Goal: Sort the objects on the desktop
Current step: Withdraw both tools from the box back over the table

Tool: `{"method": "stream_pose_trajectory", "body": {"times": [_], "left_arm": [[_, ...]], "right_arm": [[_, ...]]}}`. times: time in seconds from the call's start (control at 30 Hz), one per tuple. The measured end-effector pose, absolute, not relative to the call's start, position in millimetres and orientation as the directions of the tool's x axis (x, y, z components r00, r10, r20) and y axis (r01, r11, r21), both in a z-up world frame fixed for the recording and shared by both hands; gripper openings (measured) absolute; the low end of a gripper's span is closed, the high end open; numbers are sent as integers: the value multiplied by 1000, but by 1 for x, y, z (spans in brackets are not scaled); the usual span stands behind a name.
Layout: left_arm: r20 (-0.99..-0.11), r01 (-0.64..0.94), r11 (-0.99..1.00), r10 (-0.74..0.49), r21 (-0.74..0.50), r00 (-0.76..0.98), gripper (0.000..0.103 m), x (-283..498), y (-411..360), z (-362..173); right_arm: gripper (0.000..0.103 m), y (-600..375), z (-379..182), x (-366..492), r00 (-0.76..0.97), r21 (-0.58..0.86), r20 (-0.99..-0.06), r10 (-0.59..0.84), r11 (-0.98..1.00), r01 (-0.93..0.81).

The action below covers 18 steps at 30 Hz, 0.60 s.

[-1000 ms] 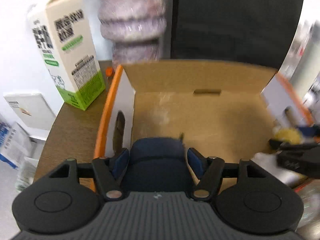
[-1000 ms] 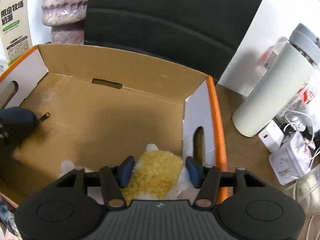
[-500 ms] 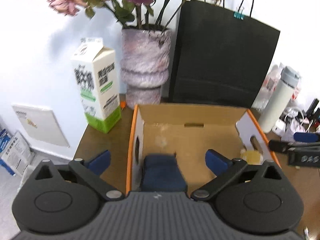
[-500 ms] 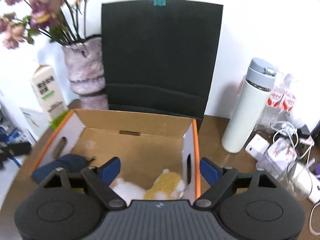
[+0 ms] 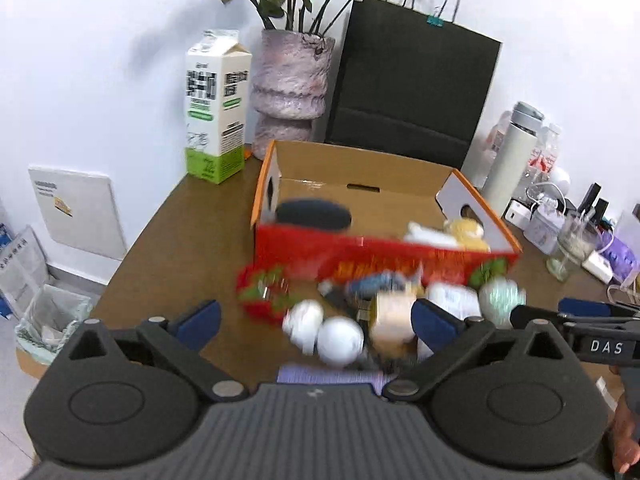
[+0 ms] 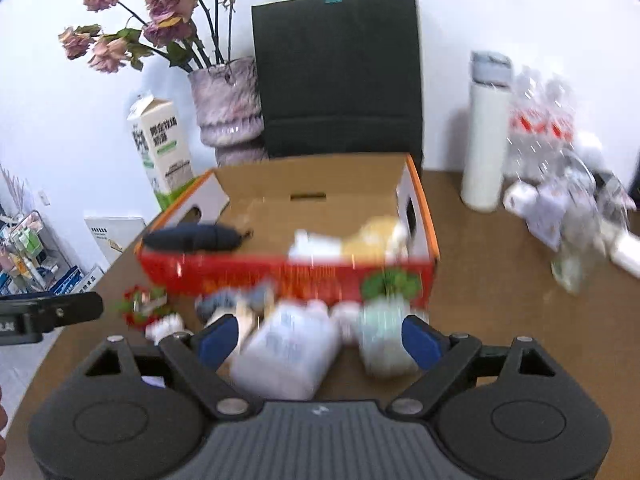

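Note:
An open cardboard box (image 5: 384,254) with a red front and orange edges stands mid-table, also in the right wrist view (image 6: 288,270). Inside lie a dark blue pouch (image 5: 314,214) at the left and a yellow-and-white plush toy (image 5: 464,232) at the right; both also show in the right wrist view, pouch (image 6: 192,238) and plush (image 6: 372,236). Several small objects lie blurred in front of the box: white balls (image 5: 340,336), a pale bottle (image 6: 288,352), a mint-green item (image 6: 384,336). My left gripper (image 5: 316,320) and right gripper (image 6: 318,338) are open and empty above this pile.
A milk carton (image 5: 216,104), a vase of dried flowers (image 5: 290,80) and a black paper bag (image 5: 408,92) stand behind the box. A white flask (image 6: 486,136), chargers and packets crowd the right side. A bin (image 5: 48,324) sits below the table's left edge.
Both grippers opened, left the pouch and the plush toy in the box, and pulled back and up; the pile in front of the box has come into view.

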<state>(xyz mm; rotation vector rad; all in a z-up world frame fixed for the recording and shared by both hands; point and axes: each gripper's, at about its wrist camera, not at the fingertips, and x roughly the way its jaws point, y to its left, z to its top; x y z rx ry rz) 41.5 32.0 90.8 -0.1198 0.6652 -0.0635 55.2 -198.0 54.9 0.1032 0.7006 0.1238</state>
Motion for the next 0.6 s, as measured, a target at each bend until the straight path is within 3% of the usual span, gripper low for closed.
{"method": "stream_pose_trajectory", "body": {"times": [0.17, 0.3, 0.6], "left_arm": [[-557, 1, 1000, -17, -29, 831, 103, -25, 11, 49], [-608, 50, 993, -107, -110, 787, 103, -54, 11, 23], [-592, 126, 988, -154, -89, 791, 103, -61, 0, 19]], "right_arm": [[88, -193, 18, -5, 769, 115, -625, 133, 990, -77], [88, -191, -1, -41, 777, 102, -619, 117, 992, -68], [88, -191, -11, -80, 783, 99, -605, 143, 990, -104]]}}
